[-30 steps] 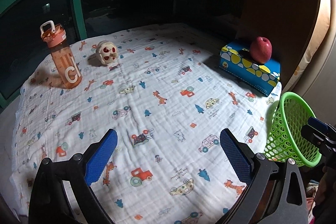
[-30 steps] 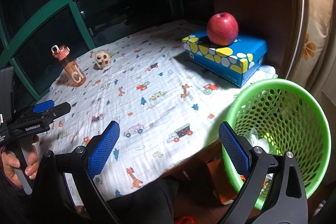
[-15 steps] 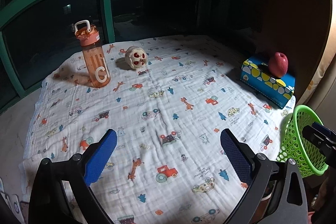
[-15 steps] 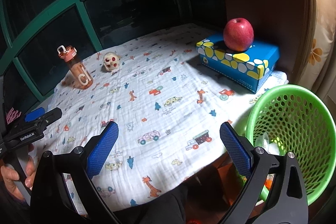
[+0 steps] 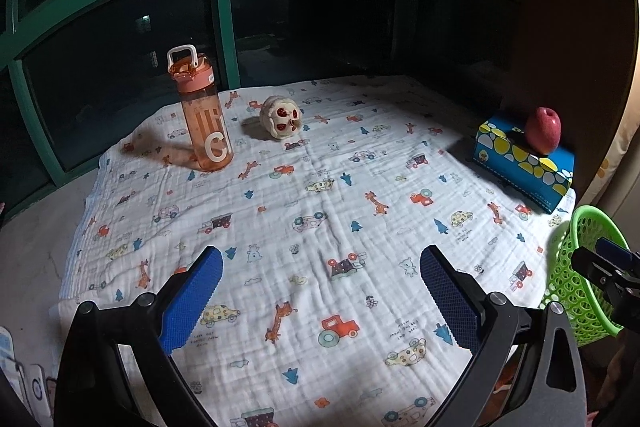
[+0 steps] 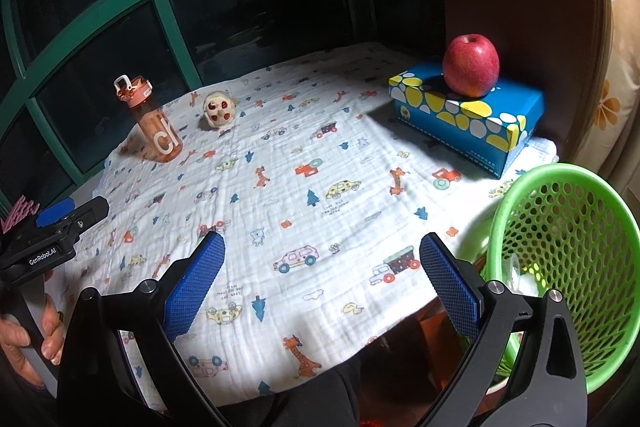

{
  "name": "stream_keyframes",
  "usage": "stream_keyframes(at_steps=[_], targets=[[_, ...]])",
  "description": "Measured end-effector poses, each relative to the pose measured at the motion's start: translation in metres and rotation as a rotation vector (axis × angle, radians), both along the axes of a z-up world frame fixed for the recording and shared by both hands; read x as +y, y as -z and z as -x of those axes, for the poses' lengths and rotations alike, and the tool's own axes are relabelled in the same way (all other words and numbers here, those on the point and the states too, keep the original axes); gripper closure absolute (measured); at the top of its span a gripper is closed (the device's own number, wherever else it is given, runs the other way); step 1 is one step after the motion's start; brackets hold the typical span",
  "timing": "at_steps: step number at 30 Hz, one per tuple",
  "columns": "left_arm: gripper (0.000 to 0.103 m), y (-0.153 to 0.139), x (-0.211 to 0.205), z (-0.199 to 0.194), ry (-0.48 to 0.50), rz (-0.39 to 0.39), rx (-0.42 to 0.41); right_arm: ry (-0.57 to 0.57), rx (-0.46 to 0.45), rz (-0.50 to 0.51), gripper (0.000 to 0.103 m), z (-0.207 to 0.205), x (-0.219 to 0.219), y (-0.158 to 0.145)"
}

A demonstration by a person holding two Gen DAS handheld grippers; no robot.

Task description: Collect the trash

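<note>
Pulled back since 0.5 s ago: both cams now sit farther from the bench, so more cloth shows and things look smaller in frame.

Left wrist view: left gripper (image 5: 320, 291) wide, nothing between the blue pads, over the printed cloth (image 5: 320, 195) at lower centre. Orange water bottle (image 5: 202, 109) upright, upper left; skull toy (image 5: 281, 117) just right of it, apart. Red apple (image 5: 543, 130) on the blue tissue box (image 5: 522, 165), right side. Green mesh basket (image 5: 580, 275) at right edge, off the bench rim, w/ the right gripper's tip in front of it.

Right wrist view: right gripper (image 6: 320, 283) wide, empty, over the cloth's near edge. Basket fills lower right; pale crumpled trash (image 6: 524, 277) inside it, at the bottom. A hand (image 6: 28, 339) holds the left gripper at left edge.
</note>
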State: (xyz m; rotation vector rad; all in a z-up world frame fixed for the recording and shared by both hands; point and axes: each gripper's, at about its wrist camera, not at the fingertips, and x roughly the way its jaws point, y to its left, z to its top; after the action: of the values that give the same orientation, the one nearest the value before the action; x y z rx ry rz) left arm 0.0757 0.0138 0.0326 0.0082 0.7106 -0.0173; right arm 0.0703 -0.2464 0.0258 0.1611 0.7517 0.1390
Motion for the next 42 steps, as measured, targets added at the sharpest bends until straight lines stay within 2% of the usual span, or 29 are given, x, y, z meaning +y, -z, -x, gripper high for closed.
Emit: stream_keyframes(at_steps=[42], targets=[[0.007, 0.002, 0.009, 0.007, -0.045, -0.015, -0.013, -0.024, 0.000, -0.013, 0.006, -0.002, 0.013, 0.001]])
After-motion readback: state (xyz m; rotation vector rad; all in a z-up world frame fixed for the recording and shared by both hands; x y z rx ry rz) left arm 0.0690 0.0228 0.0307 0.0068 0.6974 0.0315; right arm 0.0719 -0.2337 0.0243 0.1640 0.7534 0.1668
